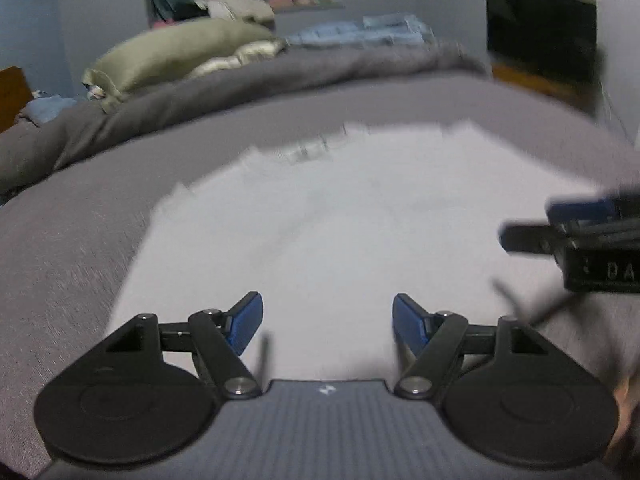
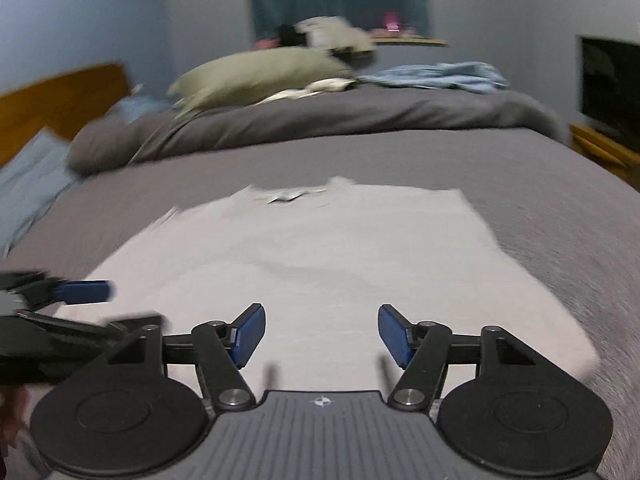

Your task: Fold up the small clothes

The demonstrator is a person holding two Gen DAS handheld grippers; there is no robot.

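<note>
A white garment (image 1: 340, 216) lies spread flat on the grey bed, with a label at its far edge; it also shows in the right wrist view (image 2: 328, 264). My left gripper (image 1: 327, 326) is open and empty just above the garment's near edge. My right gripper (image 2: 321, 334) is open and empty above the near edge too. The right gripper shows at the right of the left wrist view (image 1: 532, 228), and the left gripper shows at the left of the right wrist view (image 2: 88, 300). Both views are blurred.
The grey bed sheet (image 2: 540, 184) surrounds the garment. A rolled grey duvet (image 2: 320, 116), an olive pillow (image 2: 256, 74) and a blue cloth (image 2: 440, 74) lie at the far side. A wooden headboard (image 2: 60, 100) is at left, a dark screen (image 1: 540, 32) at right.
</note>
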